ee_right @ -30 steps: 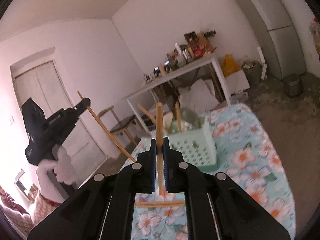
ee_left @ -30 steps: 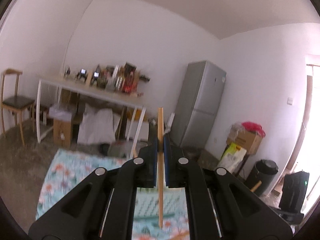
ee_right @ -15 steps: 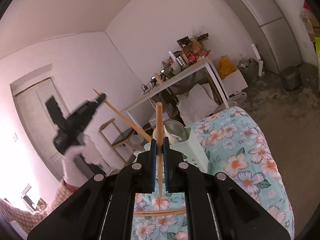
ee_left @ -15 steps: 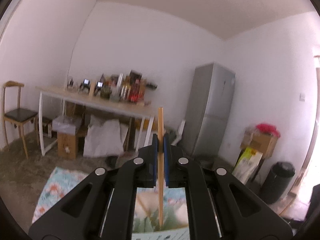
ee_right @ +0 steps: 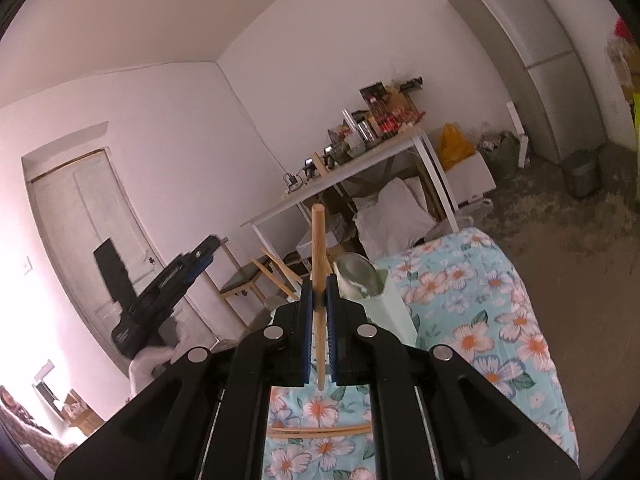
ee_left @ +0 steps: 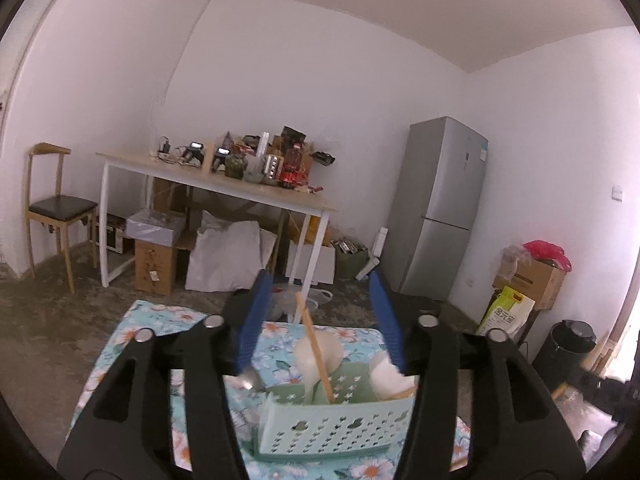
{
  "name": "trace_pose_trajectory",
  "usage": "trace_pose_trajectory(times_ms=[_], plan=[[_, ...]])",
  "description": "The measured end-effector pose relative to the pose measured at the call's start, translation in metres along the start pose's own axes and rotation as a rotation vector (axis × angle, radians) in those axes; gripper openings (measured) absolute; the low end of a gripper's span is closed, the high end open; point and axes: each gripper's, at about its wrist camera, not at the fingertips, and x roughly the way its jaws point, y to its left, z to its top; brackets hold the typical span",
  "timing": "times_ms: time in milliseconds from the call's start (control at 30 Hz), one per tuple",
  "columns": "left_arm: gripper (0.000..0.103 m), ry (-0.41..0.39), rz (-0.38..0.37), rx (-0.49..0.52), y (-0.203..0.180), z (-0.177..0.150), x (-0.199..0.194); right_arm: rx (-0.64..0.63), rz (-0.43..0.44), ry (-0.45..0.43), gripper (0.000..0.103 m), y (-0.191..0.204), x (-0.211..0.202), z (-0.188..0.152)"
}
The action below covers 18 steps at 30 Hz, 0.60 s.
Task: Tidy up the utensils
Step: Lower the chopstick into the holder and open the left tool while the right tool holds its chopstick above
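Released chopstick [ee_left: 314,350] in basket [ee_left: 332,426]

Left gripper [ee_left: 320,320] black plastic, angular cut-out arms, round silver screws at the joints, blue pads lining the jaws, right gripper [ee_right: 319,320] the same build, black with blue pads and silver screws, white glove [ee_right: 154,360] on the left hand, patterned sleeve cuff below it
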Motion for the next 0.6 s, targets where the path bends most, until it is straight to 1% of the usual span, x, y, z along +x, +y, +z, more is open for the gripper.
trace_pose_trajectory(times_ms=[100,233,267,367,400,467,533,600], plan=[[0.062,0.011,0.040,-0.005,0.006,-0.006,-0.018,-0.031,0.006,-0.020,0.007,0.011,-0.001,0.008],[0.075,0.073,0.085,-0.003,0.012,-0.026,-0.037,-0.082,0.013,-0.050,0.007,0.026,0.002,0.021],[0.078,0.095,0.108,0.003,0.014,-0.036,-0.042,-0.094,0.012,-0.055,0.007,0.029,0.003,0.023],[0.084,0.135,0.142,0.033,0.015,-0.056,-0.053,-0.135,0.006,-0.077,0.007,0.040,0.008,0.033],[0.084,0.151,0.154,0.045,0.015,-0.063,-0.056,-0.148,0.004,-0.085,0.007,0.044,0.011,0.037],[0.088,0.180,0.189,0.055,0.016,-0.076,-0.064,-0.174,-0.002,-0.104,0.007,0.050,0.015,0.044],[0.089,0.204,0.225,0.059,0.018,-0.088,-0.070,-0.200,-0.009,-0.119,0.007,0.057,0.021,0.050],[0.090,0.228,0.240,0.063,0.020,-0.097,-0.074,-0.228,-0.019,-0.131,0.007,0.064,0.030,0.057]])
